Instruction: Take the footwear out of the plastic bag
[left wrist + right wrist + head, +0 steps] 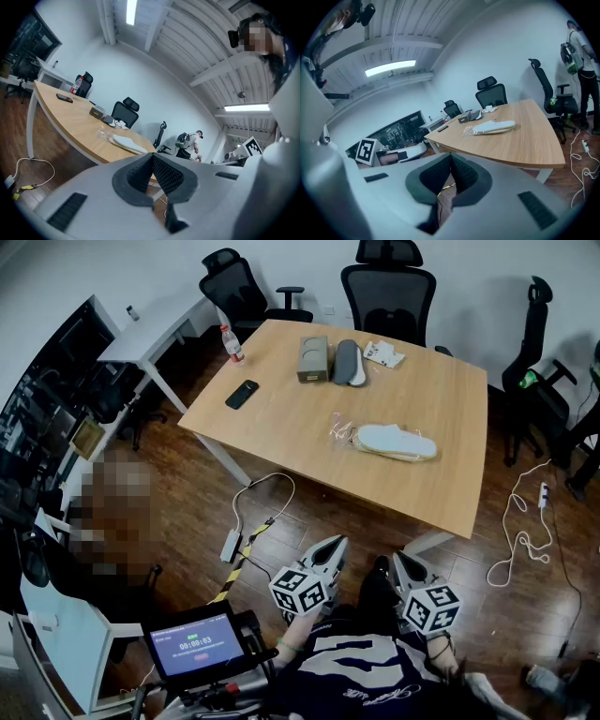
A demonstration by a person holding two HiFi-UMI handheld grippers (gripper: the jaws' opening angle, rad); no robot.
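The task has not yet begun in earnest: this is the approach stage, with the person standing back from the wooden table point(281, 432) and both tools held low by the body. The left gripper point(330, 549) is clenched with nothing in it, its ribbed pads pressed together in the left gripper view, and the right gripper point(405, 565) is likewise closed and empty. The white footwear point(398, 442) lies flat on the table toward its near right side, well apart from both grippers, inside a clear plastic bag point(343, 430) whose crumpled loose end trails off to the left of it. A second grey shoe point(349, 362) and a small box point(312, 359) sit farther back, and a phone point(242, 394) lies to the left. The next move probably calls for stepping up to the table, opening both sets of jaws, and bringing one to pinch the bag's loose end while the other reaches for the footwear; thin, slippery film may be hard to catch.
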